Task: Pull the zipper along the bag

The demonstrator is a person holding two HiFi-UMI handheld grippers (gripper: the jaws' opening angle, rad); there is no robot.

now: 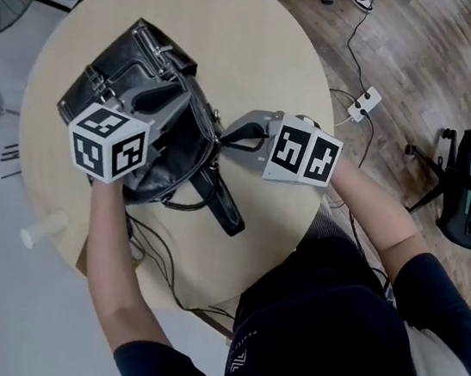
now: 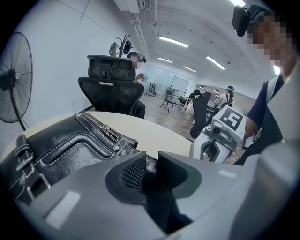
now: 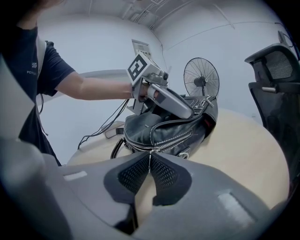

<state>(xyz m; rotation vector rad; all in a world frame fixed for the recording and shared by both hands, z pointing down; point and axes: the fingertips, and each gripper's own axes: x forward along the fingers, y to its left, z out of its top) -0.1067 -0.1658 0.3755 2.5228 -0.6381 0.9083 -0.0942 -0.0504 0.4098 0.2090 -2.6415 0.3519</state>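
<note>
I am looking down on a round table (image 1: 259,49) with a black leather bag (image 1: 116,78) lying left of its centre, its strap (image 1: 224,202) trailing toward me.

At the left, my left gripper (image 2: 151,164) is resting on top of the bag. Its jaws are standing partly closed with something dark filling the gap. That view is dim, but it appears to be a fold of the bag's leather, pinched as an anchor.

In the middle, the zipper (image 3: 164,143) is running along the bag's near edge as a line of pale metal teeth.

At the right, my right gripper (image 3: 149,161) is sitting at the bag's end with its jaws pressed together on the thin metal pull (image 3: 149,152), which is showing as a bright sliver between the ribbed pads.

I am judging the bag to be soft and light. It is slumping, so it would likely bunch or slide across the smooth table if dragged unbraced. The leather is giving the left pads a sound hold. The pull is small, hard and probably slippery, so I am wanting it deep in the pads and drawn in line with the teeth, not twisted.
</note>
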